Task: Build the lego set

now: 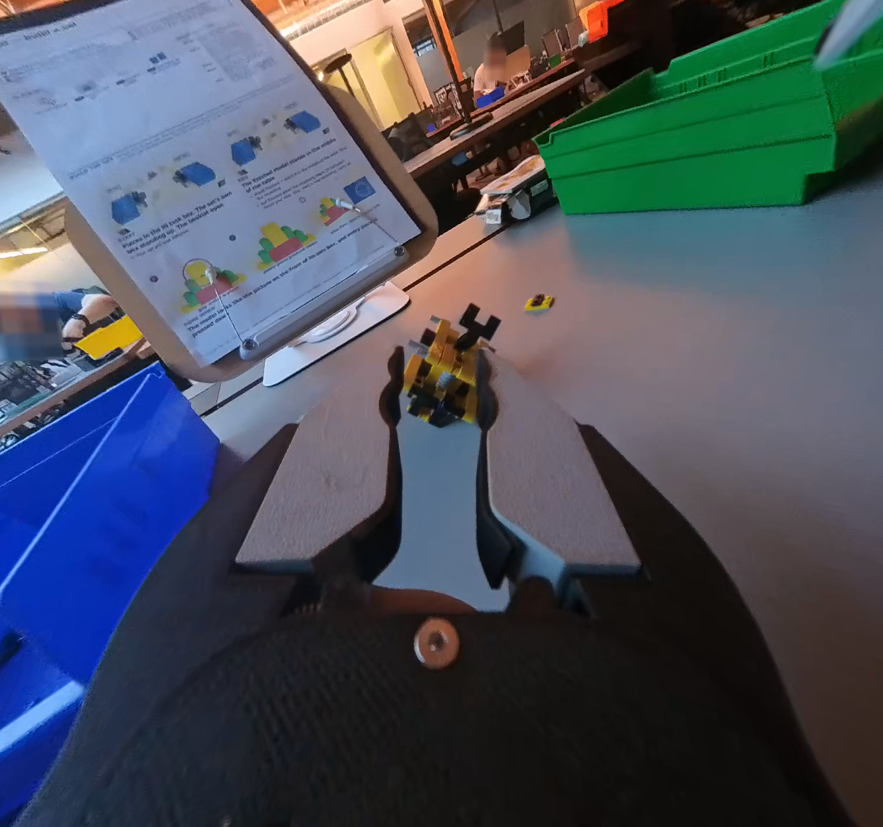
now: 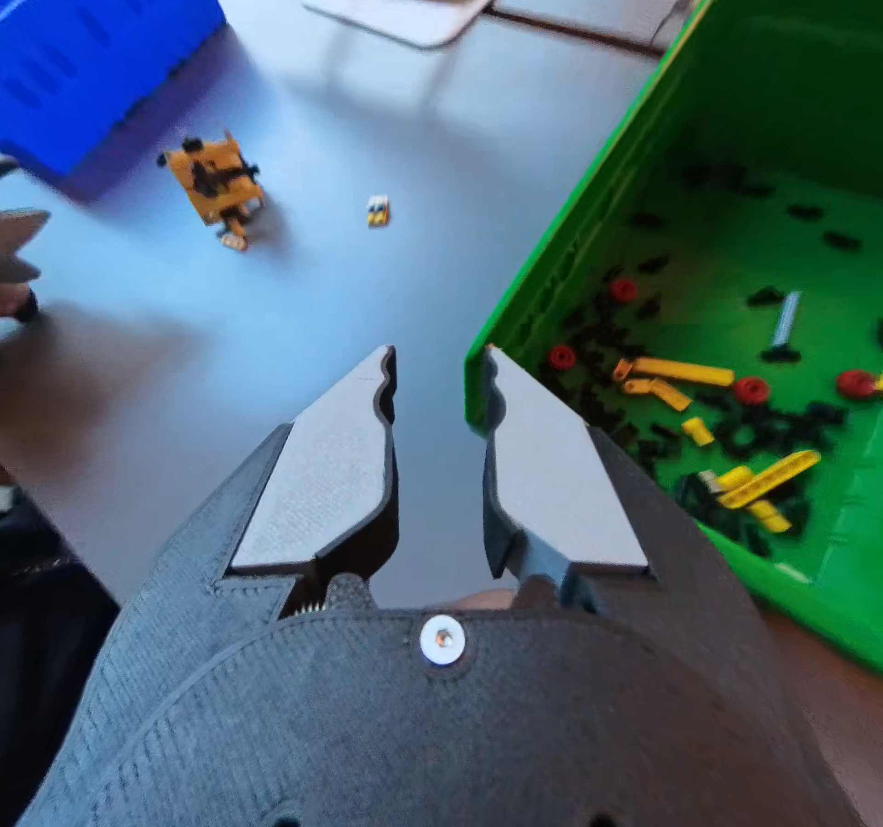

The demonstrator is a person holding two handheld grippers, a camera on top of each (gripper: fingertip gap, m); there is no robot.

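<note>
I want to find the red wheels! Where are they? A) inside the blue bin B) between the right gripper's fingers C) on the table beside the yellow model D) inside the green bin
D: the red wheels lie among black and yellow pieces on the floor of the green bin.

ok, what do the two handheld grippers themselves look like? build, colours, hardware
Both match: left gripper and right gripper have black, ridged 3D-printed bodies, with a silver screw at the centre. Each has two broad tapering fingers with flat grey top faces and wavy black inner edges at the tips. No cables or sleeves are visible.
</note>
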